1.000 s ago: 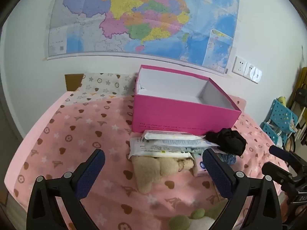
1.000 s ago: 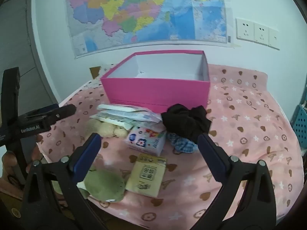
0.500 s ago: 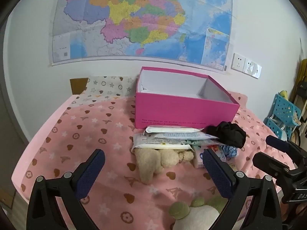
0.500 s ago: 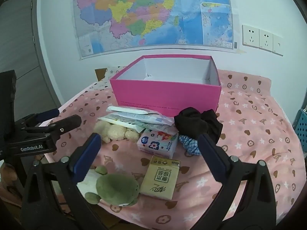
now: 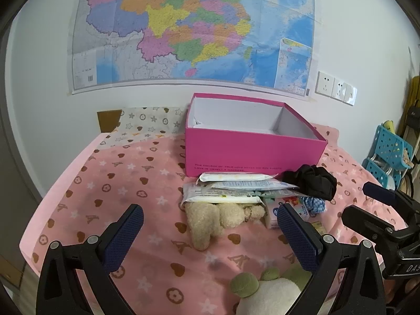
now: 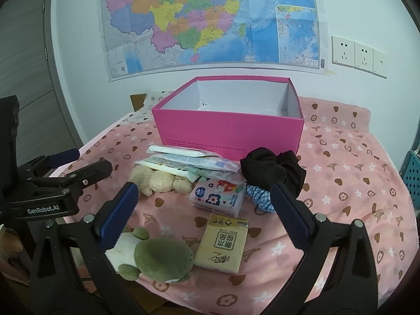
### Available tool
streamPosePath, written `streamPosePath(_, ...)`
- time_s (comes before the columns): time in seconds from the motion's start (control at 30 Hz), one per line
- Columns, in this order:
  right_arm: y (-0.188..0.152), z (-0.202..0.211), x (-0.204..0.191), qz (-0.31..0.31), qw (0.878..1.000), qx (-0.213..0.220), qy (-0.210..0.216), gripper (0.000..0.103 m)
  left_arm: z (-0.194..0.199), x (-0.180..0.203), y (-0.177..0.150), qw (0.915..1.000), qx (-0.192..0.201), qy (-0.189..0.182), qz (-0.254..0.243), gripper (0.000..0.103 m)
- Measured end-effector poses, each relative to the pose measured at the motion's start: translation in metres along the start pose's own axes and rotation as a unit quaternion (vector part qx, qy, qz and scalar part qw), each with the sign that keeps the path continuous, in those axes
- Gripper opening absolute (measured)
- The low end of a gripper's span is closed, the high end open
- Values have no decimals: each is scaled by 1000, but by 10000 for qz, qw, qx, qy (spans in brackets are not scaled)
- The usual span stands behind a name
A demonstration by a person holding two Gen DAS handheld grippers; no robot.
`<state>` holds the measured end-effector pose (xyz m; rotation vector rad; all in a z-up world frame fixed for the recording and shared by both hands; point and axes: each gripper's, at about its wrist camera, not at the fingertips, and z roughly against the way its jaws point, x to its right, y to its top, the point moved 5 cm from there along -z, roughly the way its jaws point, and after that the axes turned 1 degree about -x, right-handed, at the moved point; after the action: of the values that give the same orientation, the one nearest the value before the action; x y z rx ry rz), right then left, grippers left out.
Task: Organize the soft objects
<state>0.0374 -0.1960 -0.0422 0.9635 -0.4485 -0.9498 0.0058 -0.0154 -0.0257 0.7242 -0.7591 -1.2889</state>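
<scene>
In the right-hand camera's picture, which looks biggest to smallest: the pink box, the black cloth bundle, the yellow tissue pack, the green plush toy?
1. Pink cardboard box.
2. Green plush toy, black cloth bundle and yellow tissue pack: too alike to rank; toy and pack lie nearer the camera.

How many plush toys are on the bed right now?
2. A beige plush bear lies partly under the stacked flat packets; a green-and-white plush sits at the near edge. More could be hidden under the pile.
</scene>
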Motion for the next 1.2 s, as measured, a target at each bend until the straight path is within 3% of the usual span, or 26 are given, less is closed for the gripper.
streamPosePath(1.2,-10,-4,-1,-23,9998,-58,201,101,2,0,-2,10000,-2,23,-41,103)
